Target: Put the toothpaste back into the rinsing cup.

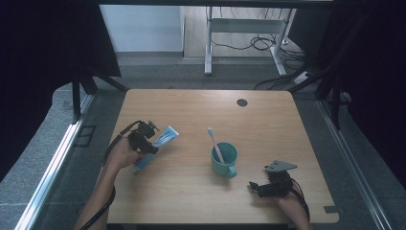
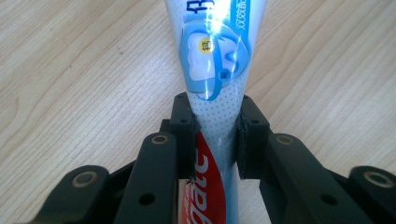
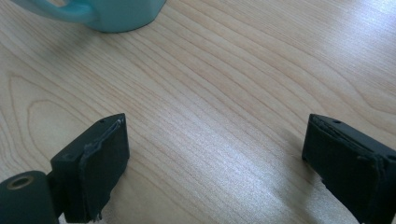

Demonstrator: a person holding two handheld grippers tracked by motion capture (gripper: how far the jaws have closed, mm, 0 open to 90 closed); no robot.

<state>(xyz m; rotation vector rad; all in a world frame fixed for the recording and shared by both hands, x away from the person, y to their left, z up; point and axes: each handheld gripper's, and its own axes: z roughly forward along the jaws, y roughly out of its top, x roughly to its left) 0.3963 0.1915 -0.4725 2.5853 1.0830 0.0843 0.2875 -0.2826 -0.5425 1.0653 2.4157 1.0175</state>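
High view: toothpaste tube [image 1: 158, 145] is clamped by the left gripper [image 1: 143, 139] at the desk's [image 1: 191, 191] left side. A toothbrush [image 1: 214, 143] is already stood in the teal mug [image 1: 224, 160]. Right gripper [image 1: 261, 188] is held apart, idle beside the mug. Placing the tube is judged outstanding.

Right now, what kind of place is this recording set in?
Probably a lab or workshop recording bay rather than a home: a pale wooden table boxed in by black curtains, with loose black cables on the floor around a white metal desk frame behind.
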